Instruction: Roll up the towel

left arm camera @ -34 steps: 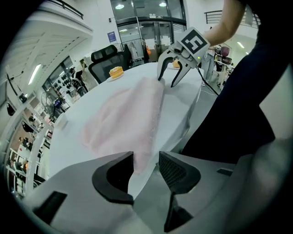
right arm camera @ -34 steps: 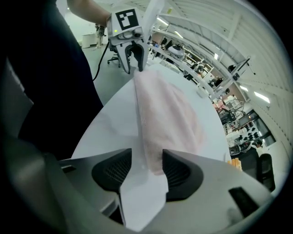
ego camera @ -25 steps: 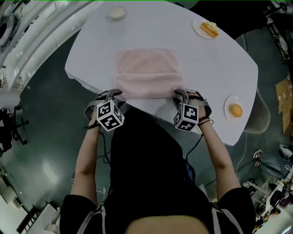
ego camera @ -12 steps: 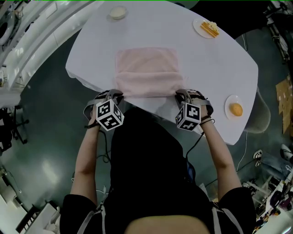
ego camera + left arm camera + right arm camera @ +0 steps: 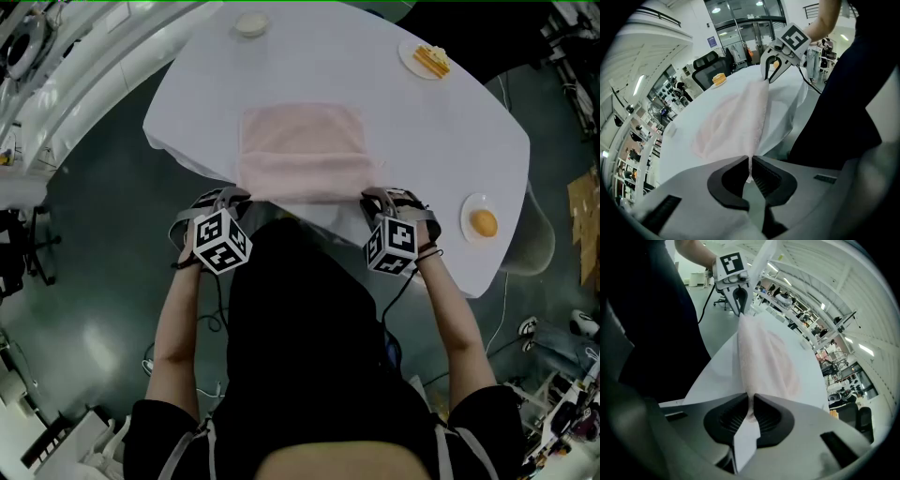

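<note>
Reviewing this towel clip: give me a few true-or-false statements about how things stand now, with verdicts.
1. The left gripper and right gripper each pinch a near corner of the towel. True; their jaws have just closed on it.
2. The towel is already rolled into a tight cylinder. False: it lies mostly flat, only its near edge lifted.
3. A plate holding a round orange thing sits on the table at the person's right. True.
4. The towel is blue. False: it is pale pink.
</note>
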A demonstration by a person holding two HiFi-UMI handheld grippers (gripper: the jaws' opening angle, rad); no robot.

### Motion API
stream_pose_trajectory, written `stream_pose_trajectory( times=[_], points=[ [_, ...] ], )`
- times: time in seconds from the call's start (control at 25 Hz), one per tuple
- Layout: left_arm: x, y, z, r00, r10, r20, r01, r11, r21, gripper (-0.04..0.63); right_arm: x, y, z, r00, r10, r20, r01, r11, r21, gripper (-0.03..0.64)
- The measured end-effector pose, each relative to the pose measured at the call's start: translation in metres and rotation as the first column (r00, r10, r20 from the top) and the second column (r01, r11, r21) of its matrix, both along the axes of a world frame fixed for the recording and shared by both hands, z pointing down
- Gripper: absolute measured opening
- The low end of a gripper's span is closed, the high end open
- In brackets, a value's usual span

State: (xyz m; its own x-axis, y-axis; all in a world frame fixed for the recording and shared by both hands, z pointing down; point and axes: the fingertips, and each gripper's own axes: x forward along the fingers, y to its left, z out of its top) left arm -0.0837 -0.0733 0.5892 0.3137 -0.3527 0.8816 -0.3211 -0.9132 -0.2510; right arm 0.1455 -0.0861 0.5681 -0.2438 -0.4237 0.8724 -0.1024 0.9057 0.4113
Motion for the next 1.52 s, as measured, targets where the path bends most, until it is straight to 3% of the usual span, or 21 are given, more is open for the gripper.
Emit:
stream_pose_trajectory(
  times=[0.24,0.48,0.72,1.52],
  points=[
    [-0.003,-0.001,-0.022,0.999,-0.036,-0.025,0.037,0.998,0.043,0.023,-0.003,-0.004,-0.022,0.999,-0.014,0.038,0.013,0.999,0.039,0.042],
    [-0.007,-0.027,-0.048,0.998,-0.062,-0.034,0.065,0.991,0.113,0.023,-0.007,-0.028,-0.048,0.998,-0.005,0.066,-0.001,0.996,0.094,0.042],
    [-0.009,-0.056,-0.062,0.995,-0.084,-0.056,0.091,0.987,0.136,0.023,-0.009,-0.058,-0.062,0.995,0.024,0.098,-0.035,0.993,0.115,0.042],
    [-0.017,-0.174,-0.052,0.998,-0.025,-0.05,0.03,0.996,0.085,0.023,-0.014,-0.176,-0.043,0.991,0.112,0.08,-0.117,0.991,0.065,0.043]
  ],
)
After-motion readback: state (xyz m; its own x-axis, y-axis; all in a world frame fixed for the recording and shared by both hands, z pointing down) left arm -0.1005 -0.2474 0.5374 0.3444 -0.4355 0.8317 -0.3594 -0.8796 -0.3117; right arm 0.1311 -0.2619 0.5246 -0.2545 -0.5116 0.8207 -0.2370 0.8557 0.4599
